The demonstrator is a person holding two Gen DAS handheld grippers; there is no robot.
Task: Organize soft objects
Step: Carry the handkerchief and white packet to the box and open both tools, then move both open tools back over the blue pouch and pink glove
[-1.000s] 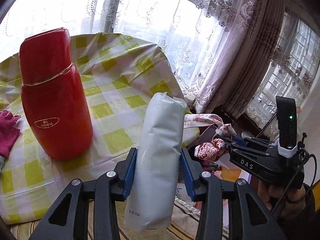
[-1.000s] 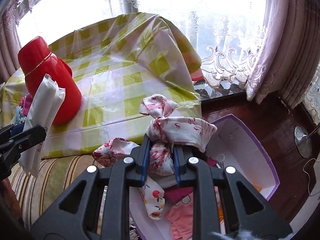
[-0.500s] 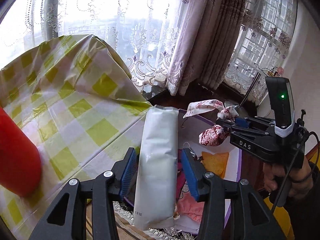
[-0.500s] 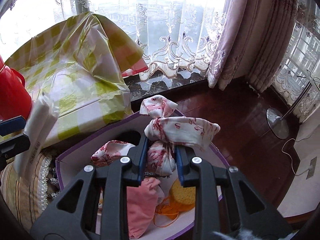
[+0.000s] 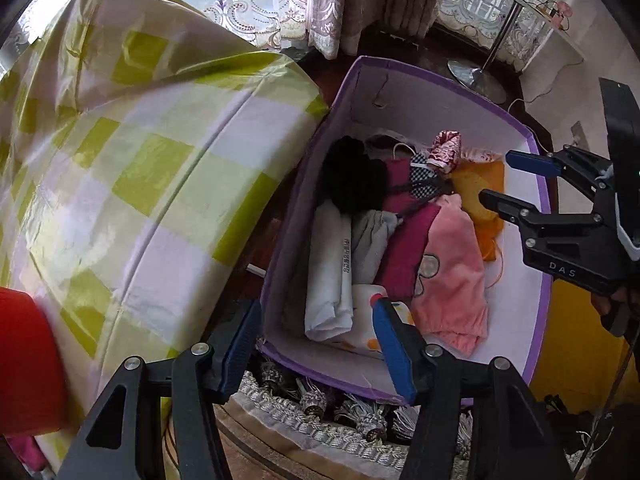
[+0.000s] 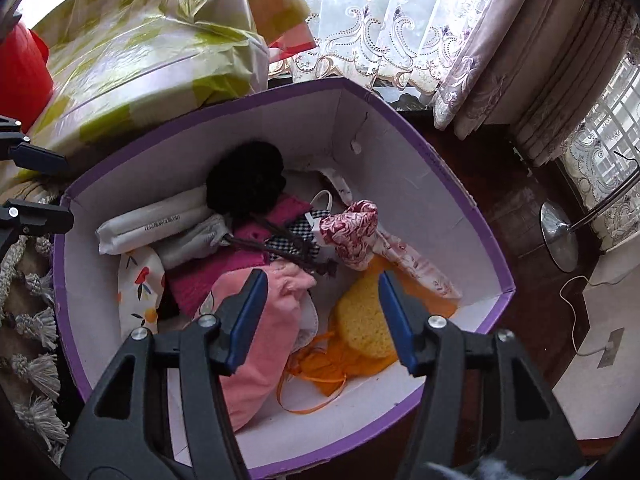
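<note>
— What's in the purple box [image 6: 472,216]?
— A white pack [image 5: 328,268] along its left wall, long axis running from the near wall toward the far one. Beside it lie a grey cloth [image 5: 370,240], a black fluffy ball [image 6: 246,178], a pink garment [image 5: 452,264], a yellow knit piece [image 6: 364,324] and the red-patterned cloth bundle [image 6: 352,236].
— And the grippers?
— The left gripper [image 5: 316,344] and the right gripper [image 6: 320,316] have both just been opening; their fingers stand apart with nothing between them, above the box.
— Around it?
— The checked bench [image 5: 132,168] just left, a red flask [image 6: 22,76] on it.
</note>
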